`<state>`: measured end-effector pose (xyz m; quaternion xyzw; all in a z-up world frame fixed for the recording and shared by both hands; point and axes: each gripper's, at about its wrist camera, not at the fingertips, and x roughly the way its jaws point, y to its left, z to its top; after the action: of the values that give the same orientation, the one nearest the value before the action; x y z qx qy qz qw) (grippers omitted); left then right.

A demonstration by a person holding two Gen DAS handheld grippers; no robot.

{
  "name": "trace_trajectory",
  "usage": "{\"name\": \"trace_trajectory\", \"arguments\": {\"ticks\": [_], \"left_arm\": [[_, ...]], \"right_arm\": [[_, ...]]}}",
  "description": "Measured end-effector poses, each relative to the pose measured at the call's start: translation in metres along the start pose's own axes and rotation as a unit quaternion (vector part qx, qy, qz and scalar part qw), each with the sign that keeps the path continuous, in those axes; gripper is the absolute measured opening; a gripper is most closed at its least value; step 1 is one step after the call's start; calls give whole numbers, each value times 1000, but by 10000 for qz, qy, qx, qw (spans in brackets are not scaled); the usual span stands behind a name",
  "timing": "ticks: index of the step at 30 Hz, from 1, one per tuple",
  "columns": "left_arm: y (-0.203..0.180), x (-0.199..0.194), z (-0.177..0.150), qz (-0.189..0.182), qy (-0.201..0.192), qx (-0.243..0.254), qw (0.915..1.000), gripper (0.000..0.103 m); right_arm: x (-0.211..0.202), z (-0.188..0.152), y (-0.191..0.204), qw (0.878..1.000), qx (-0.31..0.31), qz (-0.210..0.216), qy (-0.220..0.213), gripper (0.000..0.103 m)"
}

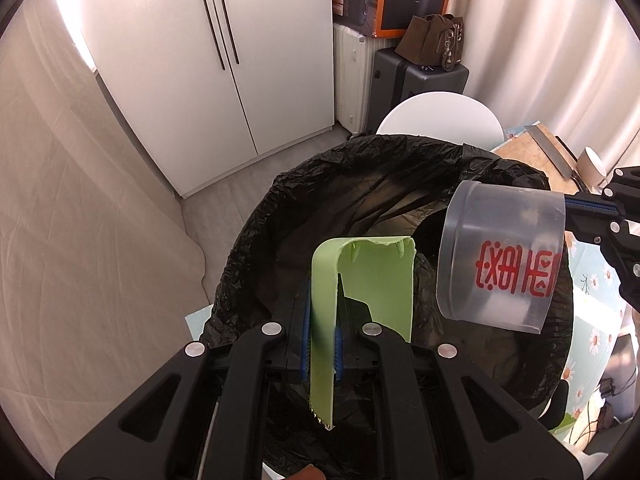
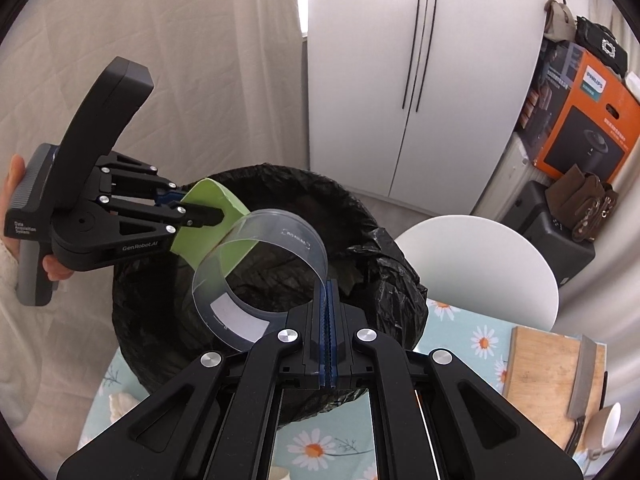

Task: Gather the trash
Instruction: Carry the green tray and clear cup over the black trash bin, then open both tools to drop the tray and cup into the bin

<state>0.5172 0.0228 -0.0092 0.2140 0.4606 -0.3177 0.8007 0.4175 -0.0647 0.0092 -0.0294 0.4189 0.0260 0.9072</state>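
A bin lined with a black bag [image 1: 360, 200] stands on the flowered tablecloth; it also shows in the right wrist view [image 2: 384, 256]. My left gripper [image 1: 322, 336] is shut on a folded green paper piece [image 1: 360, 280] and holds it over the bin's near rim. In the right wrist view this gripper [image 2: 200, 208] holds the green piece [image 2: 208, 216] at the bin's left side. My right gripper [image 2: 328, 320] is shut on the wall of a clear plastic cup [image 2: 260, 264] held over the bin opening. The cup, with red print, shows in the left wrist view [image 1: 500, 256].
A white round stool [image 2: 480, 268] stands beside the bin. A wooden cutting board [image 2: 548, 372] with a cleaver [image 2: 584, 380] and a cup [image 2: 608, 424] lie on the table at the right. A white cabinet [image 2: 400, 80], suitcases and boxes stand behind.
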Motion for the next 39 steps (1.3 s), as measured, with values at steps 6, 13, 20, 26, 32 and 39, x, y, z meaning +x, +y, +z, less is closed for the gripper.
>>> {"name": "trace_trajectory", "arguments": {"ticks": [6, 13, 20, 26, 32, 39], "left_arm": [[2, -1, -3, -56, -87, -22, 9999, 40], [15, -40, -19, -244, -792, -471, 9954, 94], [16, -79, -48, 58, -976, -847, 9916, 97], [3, -97, -78, 368, -894, -942, 9909, 97], [-10, -106, -106, 424, -782, -917, 9918, 97], [-28, -108, -134, 423, -653, -958, 9924, 97]], "right_arm": [[2, -3, 8, 9997, -160, -161, -100, 4], [-21, -16, 16, 9967, -372, -597, -406, 72], [-53, -30, 12, 9954, -363, -649, -610, 88], [-72, -53, 11, 9953, -362, -671, -593, 88], [-88, -81, 7, 9964, -285, -660, -443, 88], [-97, -116, 3, 9974, -212, -662, -187, 88]]}}
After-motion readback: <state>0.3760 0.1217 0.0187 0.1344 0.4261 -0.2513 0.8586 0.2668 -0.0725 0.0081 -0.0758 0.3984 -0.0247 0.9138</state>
